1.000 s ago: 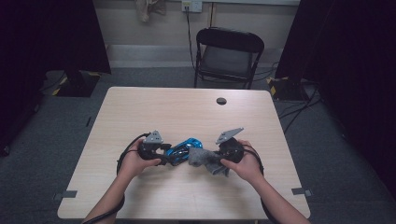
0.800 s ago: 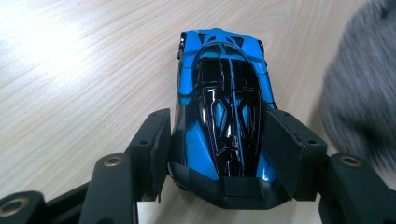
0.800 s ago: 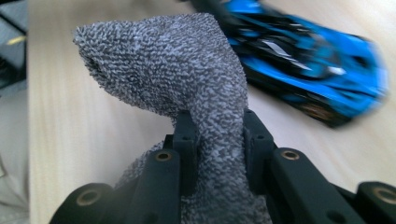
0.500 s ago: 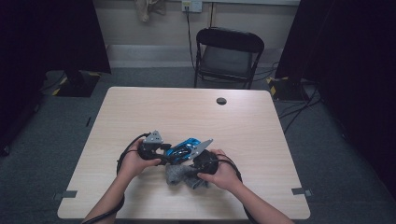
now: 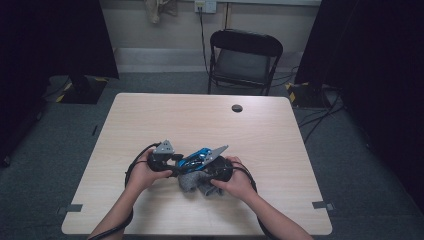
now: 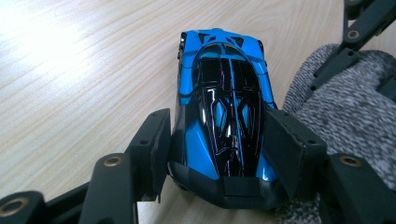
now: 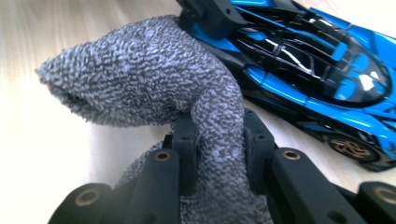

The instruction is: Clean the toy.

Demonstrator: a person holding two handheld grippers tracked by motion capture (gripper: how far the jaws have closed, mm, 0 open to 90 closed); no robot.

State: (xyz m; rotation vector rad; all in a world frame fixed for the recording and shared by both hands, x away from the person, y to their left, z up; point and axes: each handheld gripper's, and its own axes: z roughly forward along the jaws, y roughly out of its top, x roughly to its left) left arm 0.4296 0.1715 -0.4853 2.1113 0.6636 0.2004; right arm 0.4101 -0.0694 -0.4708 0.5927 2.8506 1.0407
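A blue and black toy car (image 6: 223,102) rests on the wooden table, its rear end clamped between the pads of my left gripper (image 6: 218,149). In the high view the car (image 5: 197,156) lies between both hands, with the left gripper (image 5: 167,161) at its left end. My right gripper (image 7: 215,140) is shut on a bunched grey speckled cloth (image 7: 154,84), which bulges out above the jaws and leans against the car's side (image 7: 322,60). From above, the cloth (image 5: 192,182) sits just in front of the car beside the right gripper (image 5: 212,175).
A pale wooden table (image 5: 270,145) with a small dark round cap (image 5: 237,108) near its far edge. A black folding chair (image 5: 243,56) stands behind the table. Cables trail from both grippers.
The right hand has swung leftward and down, bringing the grey cloth from the car's right end to its near side. The left hand and car have stayed put.
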